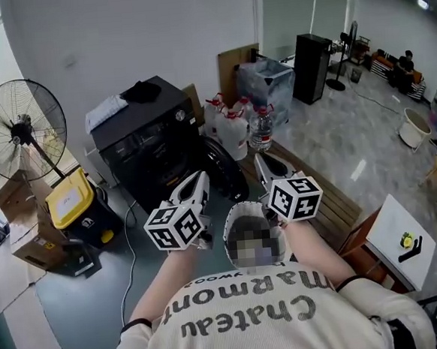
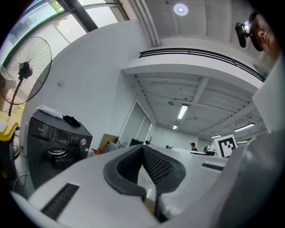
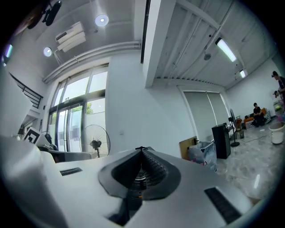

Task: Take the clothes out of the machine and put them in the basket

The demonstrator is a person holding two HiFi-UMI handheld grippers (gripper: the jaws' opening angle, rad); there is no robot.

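The black washing machine (image 1: pixel 152 141) stands against the wall, its round door (image 1: pixel 224 169) swung open to the right. It also shows low at the left of the left gripper view, washing machine (image 2: pixel 53 147). I cannot make out any clothes in its dark opening. A white basket (image 1: pixel 230 225) sits on the floor just below me, between my hands. My left gripper (image 1: pixel 201 180) and right gripper (image 1: pixel 260 159) are held level in front of my chest, pointing at the machine. Both are shut with nothing in them: left gripper (image 2: pixel 143 148), right gripper (image 3: pixel 141 149).
A white cloth (image 1: pixel 106 111) and a black cloth (image 1: pixel 143 91) lie on the machine's top. A standing fan (image 1: pixel 21 129), a yellow bin (image 1: pixel 71 200) and cardboard boxes (image 1: pixel 23 223) are at the left. Water jugs (image 1: pixel 234 127) and a wooden bench (image 1: pixel 334 206) are at the right.
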